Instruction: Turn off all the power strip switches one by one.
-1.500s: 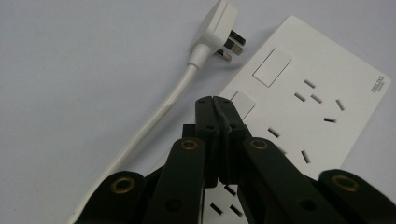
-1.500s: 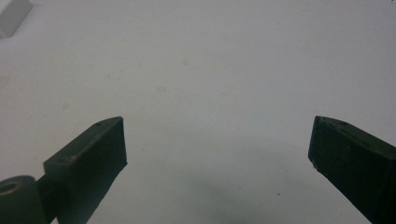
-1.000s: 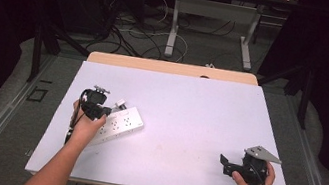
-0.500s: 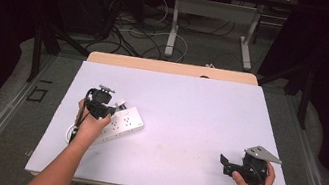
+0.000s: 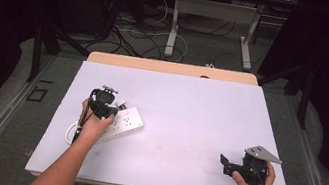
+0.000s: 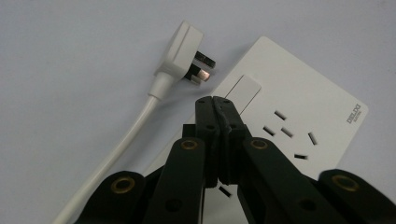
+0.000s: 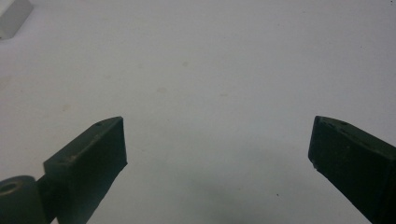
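A white power strip (image 5: 122,124) (image 6: 299,130) lies at the left of the white table, with a rocker switch (image 6: 245,91) at its end. Its white plug (image 6: 184,51) rests on the table just beside that end, on a white cable (image 6: 116,154). My left gripper (image 5: 106,100) (image 6: 215,100) is shut with nothing between its jaws, its tips hovering at the switch. My right gripper (image 5: 226,164) (image 7: 217,144) stands open above bare table near the front right corner, nothing between its fingers.
The white board (image 5: 189,112) covers a wooden table whose far edge (image 5: 171,67) shows. The cable loops at the board's left (image 5: 70,132). Table legs and floor cables (image 5: 172,33) lie beyond. A corner of the strip (image 7: 13,16) shows at the right gripper view's top left.
My left hand has shifted slightly over the power strip's end. The right hand has kept still.
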